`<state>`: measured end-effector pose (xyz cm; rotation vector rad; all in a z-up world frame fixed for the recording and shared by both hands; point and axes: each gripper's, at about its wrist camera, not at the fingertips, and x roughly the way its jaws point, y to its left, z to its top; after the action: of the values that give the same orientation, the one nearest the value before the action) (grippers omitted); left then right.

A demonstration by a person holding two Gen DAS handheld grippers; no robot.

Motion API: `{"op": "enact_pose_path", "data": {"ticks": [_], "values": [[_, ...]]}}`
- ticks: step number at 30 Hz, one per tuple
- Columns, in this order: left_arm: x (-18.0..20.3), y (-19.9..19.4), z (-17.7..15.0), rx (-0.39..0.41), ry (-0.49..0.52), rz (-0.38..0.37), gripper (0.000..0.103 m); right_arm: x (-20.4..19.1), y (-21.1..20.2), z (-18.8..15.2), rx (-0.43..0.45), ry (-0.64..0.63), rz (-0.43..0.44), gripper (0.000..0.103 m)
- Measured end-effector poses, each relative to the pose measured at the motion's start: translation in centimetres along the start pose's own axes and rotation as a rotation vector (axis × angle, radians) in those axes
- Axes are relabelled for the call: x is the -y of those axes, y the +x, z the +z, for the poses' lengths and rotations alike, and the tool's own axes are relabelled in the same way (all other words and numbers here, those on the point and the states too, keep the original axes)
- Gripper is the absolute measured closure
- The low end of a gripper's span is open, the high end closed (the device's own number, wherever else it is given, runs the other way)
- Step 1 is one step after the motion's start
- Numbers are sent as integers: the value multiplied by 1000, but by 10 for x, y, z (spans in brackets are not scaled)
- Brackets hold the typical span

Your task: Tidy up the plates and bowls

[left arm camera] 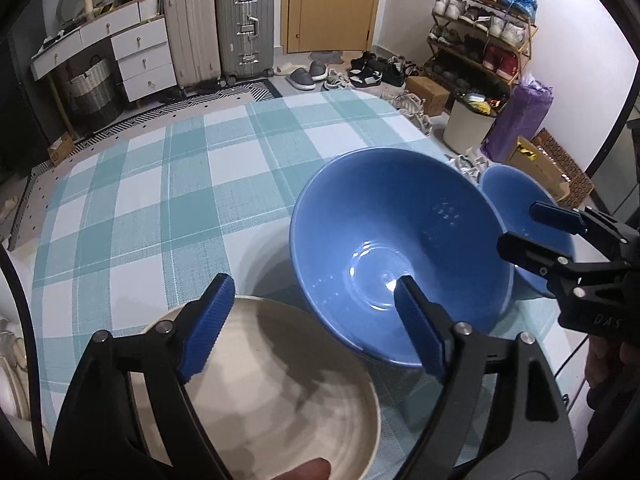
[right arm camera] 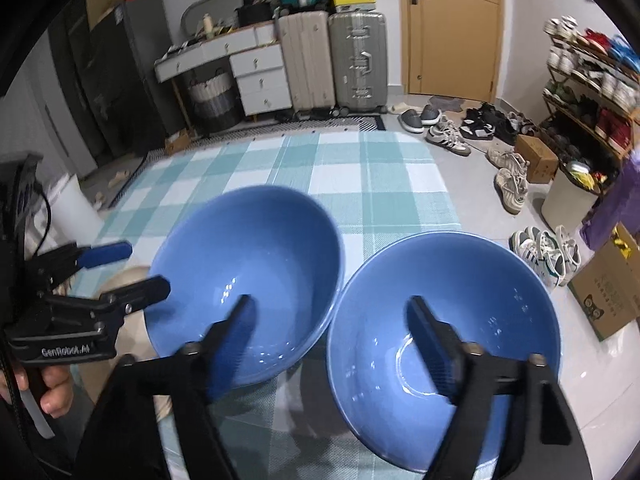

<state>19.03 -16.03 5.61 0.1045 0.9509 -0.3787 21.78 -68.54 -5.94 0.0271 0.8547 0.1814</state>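
Nearest me, my left gripper (left arm camera: 308, 320) has its jaws spread wide above a round cream ceramic plate (left arm camera: 280, 392); its body reads "GenRobot.AI". My right gripper (right arm camera: 332, 344) jaws gape wide, holding nothing, over two glossy blue ceramic bowls (right arm camera: 248, 280) (right arm camera: 444, 332) set side by side on the teal-checked tabletop (left arm camera: 160, 200). Beyond stands a ribbed silver suitcase (right arm camera: 358, 64).

Two blue bowls sit side by side on a checked cloth (right arm camera: 360, 168): left bowl (right arm camera: 256, 248), right bowl (right arm camera: 472, 280). The right gripper (right arm camera: 332, 320) hangs spread wide above them. The left gripper (right arm camera: 132, 264) is at the left edge, also parted.
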Motion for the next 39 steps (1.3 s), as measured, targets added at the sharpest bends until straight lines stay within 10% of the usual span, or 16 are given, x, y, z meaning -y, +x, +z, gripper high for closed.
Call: {"op": "enact_pose_path", "data": {"ticks": [4,28,39], "values": [[4,-14,-1,21,-16,-27,1,11,-20,1,44,60,3,4],[103,-45,-29,6,4,-197,1,81,-104,-36,164,194,-61,1],[152,-35,-31,-38,74,-296,20,104,-101,-40,154,194,-74,1]]}}
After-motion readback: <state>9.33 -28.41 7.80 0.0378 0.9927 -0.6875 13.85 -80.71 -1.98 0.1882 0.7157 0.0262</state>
